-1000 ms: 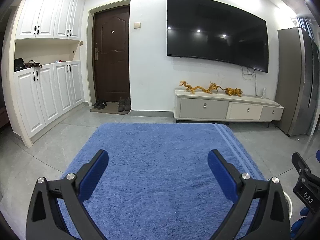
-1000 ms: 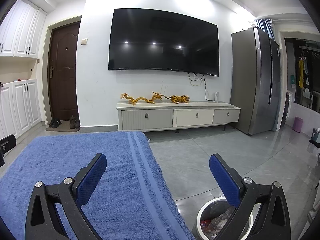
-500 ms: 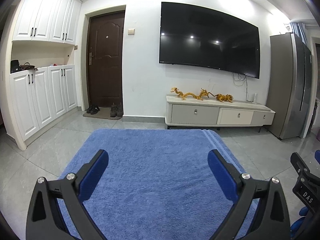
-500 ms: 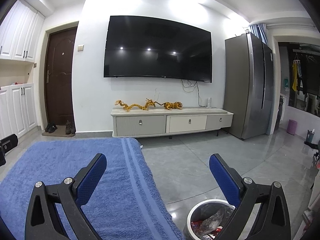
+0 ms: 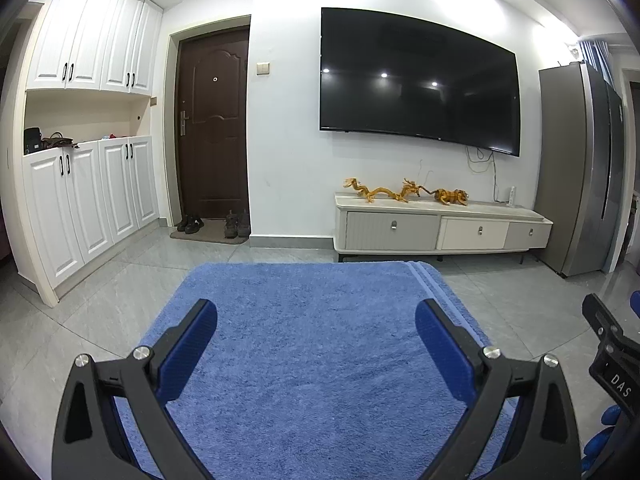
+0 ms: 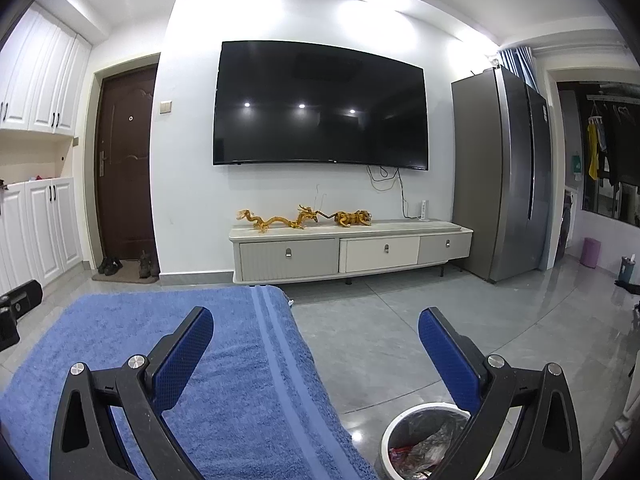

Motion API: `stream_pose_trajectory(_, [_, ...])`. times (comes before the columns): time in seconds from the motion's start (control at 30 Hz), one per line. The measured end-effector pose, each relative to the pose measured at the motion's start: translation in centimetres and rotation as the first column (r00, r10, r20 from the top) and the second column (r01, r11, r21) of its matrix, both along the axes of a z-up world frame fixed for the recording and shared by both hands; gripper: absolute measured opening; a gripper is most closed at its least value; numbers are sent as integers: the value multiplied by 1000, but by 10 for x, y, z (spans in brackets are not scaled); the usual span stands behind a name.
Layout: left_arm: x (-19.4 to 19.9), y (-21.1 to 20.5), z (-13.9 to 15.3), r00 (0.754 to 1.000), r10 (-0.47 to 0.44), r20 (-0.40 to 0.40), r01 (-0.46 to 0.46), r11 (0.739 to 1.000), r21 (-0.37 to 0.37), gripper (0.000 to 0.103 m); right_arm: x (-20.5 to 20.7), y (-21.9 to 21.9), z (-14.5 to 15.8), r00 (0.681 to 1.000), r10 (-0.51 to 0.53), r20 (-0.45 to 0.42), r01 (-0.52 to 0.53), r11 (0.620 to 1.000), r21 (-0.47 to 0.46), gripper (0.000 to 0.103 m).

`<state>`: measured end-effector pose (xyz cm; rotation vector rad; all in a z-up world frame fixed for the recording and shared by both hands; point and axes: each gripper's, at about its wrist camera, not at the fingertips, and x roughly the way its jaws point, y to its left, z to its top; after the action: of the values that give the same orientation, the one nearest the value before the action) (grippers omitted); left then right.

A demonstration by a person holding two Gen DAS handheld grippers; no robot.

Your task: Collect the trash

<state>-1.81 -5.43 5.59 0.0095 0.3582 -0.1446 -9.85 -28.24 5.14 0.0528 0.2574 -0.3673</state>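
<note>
**Both grippers spread and empty above the blue towel, bin below the right one**

The left gripper [image 5: 316, 344] is held with its two blue-padded fingers [image 5: 186, 354] wide apart and nothing between them. Straight under and ahead of it lies a blue towel [image 5: 312, 344] spread flat, filling the gap between the fingers. Off its right side, the black body of the right gripper [image 5: 612, 364] pokes into the left wrist view, with a blue glove beneath it.

The right gripper [image 6: 316, 350] is likewise released, fingers [image 6: 448, 360] splayed and holding nothing. Its left finger hangs over the striped edge of the towel [image 6: 224, 360], while its right finger sits over bare grey floor [image 6: 400, 336]. Just below and partly behind that right finger stands a white trash bin [image 6: 390, 440] with a dark liner; crumpled wrappers and scraps, some red, lie inside it [image 6: 424, 446]. The bin is on the floor beside the towel's right edge, apart from it.

Far ahead of both grippers, a large dark television [image 6: 320, 108] hangs on the white wall above a low cabinet [image 6: 348, 252] with golden dragon figures [image 6: 280, 220] on top. To the right of that stands a tall grey fridge [image 6: 500, 172]; to the left, a brown door [image 5: 214, 124] with shoes [image 5: 192, 224] on a mat, and white cupboards [image 5: 92, 196].
</note>
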Motion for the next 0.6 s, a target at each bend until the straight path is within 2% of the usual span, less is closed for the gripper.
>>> stream_pose_trajectory(0.6, [13, 1, 11, 1000, 19, 7, -19, 1000, 0, 100, 19, 4, 13, 1000, 11, 18, -11, 1000, -11, 103])
